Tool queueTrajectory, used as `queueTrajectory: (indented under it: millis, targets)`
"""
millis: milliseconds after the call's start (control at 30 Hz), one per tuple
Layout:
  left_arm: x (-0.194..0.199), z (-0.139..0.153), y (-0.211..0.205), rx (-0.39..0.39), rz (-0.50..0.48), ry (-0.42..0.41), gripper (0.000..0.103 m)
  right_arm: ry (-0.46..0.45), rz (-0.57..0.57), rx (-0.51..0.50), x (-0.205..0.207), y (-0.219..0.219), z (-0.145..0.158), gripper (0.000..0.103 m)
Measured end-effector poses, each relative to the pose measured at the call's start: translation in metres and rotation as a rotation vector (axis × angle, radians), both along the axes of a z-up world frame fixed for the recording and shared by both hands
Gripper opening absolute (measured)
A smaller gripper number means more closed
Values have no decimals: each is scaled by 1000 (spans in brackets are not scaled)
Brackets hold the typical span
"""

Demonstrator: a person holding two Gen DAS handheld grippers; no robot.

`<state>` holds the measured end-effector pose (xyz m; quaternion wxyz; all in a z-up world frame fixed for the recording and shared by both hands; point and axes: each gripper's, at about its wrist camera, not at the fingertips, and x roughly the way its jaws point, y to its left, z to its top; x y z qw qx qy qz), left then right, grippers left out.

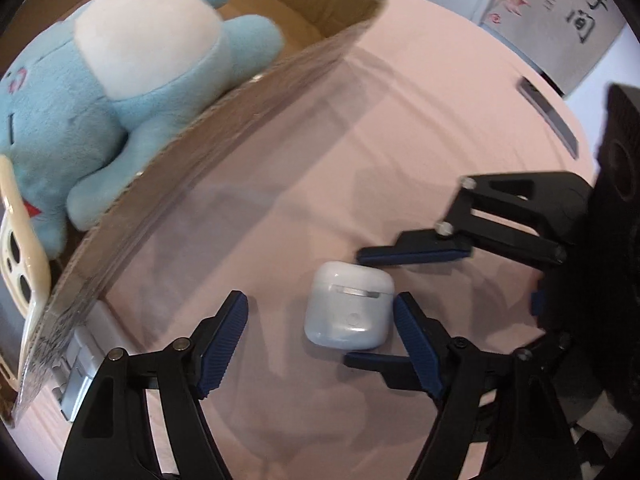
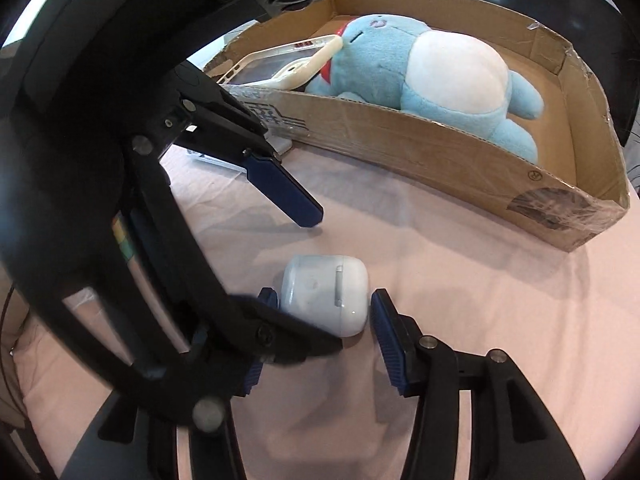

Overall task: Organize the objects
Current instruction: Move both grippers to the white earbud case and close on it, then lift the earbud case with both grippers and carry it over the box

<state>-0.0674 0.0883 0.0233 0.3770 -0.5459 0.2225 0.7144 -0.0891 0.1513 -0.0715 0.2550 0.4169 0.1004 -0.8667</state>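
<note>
While lining up behind the right hand-held gripper (image 2: 324, 295), worth calling straight away: parted only a little wider than the white earbud case (image 1: 348, 312), one blue pad (image 2: 384, 320) just beside the case's right flank with a sliver of cloth between, the other close against or touching the left flank; cannot tell which, half hidden behind the other tool. Dead ahead between those pads, then: flat on the pink worktop (image 2: 480, 300), hinge side up, long axis roughly along the fingers, so a squeeze across the short width looks like the call. Crossing in from the left, the left hand-held gripper (image 1: 320, 298): spread wide, gripping nothing, bracketing the same case at an angle, nearer its own right finger. Better placed of the two, by the look of it: the right. Further out, ahead and to the right, a cardboard box (image 2: 440, 148) with a blue plush toy (image 2: 432, 72) and a cream phone cover (image 2: 296, 64) inside, apart from the earbud case; the likely destination, with a lift over the near wall needed.
</note>
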Motion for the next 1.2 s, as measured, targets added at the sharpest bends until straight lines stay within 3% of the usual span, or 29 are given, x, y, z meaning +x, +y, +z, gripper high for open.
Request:
queueTrajectory:
  millis: [33,100,133,367,433,500,600,667,833,967,1033,1200]
  targets:
    - [-1,0,-1,-8,11,17,54,0,-3,-5,-1,1,-1,43]
    - [-3,1,0,-22,10,32,50,2,-7,-7,-2,1,-4,30]
    - [-2,1,1,-24,5,36,48,0,-5,-7,-3,-1,-6,30]
    - [0,1,0,-16,-2,20,51,22,4,43,-12,-28,-12,34]
    - [1,1,1,-20,-5,19,49,33,23,71,-17,-34,-15,53]
    - [-3,3,-4,-17,5,11,47,41,53,75,-23,-40,-16,60]
    - [-4,0,-18,-6,15,-6,48,24,67,63,-31,-42,-20,58]
    - [-5,1,-21,-8,19,-12,45,25,67,58,-32,-40,-21,44]
    - [-2,0,-19,-7,12,-18,43,23,73,51,-35,-39,-24,44]
    - [0,2,-15,5,6,-38,41,20,90,54,-40,-43,-27,51]
    - [0,2,-16,8,7,-43,41,24,84,52,-41,-42,-27,43]
    - [4,4,-15,4,5,-40,41,23,76,46,-43,-39,-30,43]
